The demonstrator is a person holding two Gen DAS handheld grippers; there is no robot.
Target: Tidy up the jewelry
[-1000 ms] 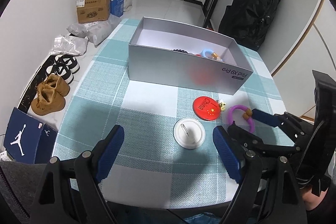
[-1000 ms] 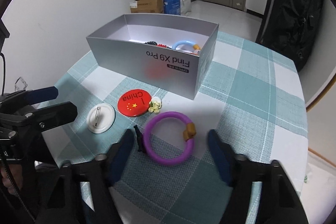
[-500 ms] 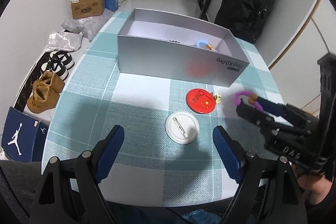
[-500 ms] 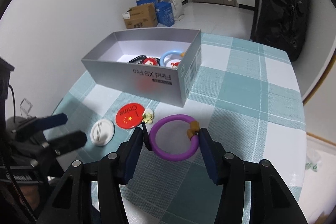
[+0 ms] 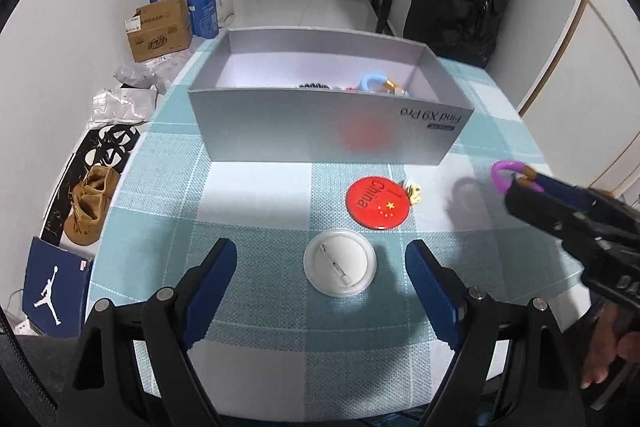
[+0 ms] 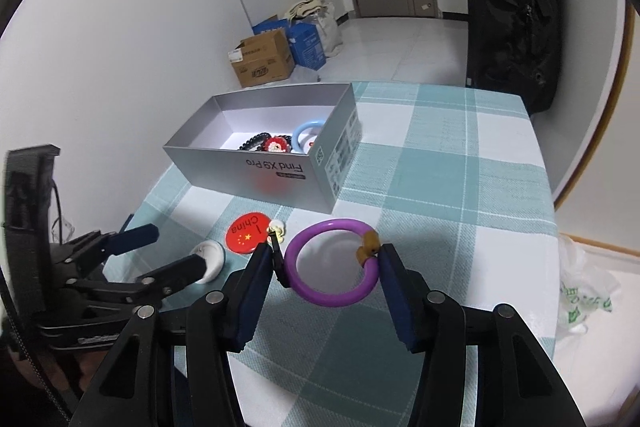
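Right hand-held gripper (image 6: 326,265): pads clamped across the purple ring (image 6: 333,263), one on each side of the hoop, ring lifted clear of the bench (image 6: 480,187). Its jaws have just been closing, with the ring between them. A small dark clip sits between the left pad and the ring.

Left hand-held gripper (image 5: 320,267): wide open, empty, hovering over the white pin badge (image 5: 340,263), which lies pin-side up on the cloth.

Red badge (image 5: 377,202) and small yellow charm (image 5: 413,190) lie on the bench just in front of the grey box (image 5: 328,131); a blue ring and dark beads are already inside.

Risks, as judged:
- Grip is on a curved, smooth hoop; it may pivot or pop out in transit.
- Near box wall is tall; a low carry could catch the ring on it.
- White badge is flat; pads may skate over it or snag the pin.
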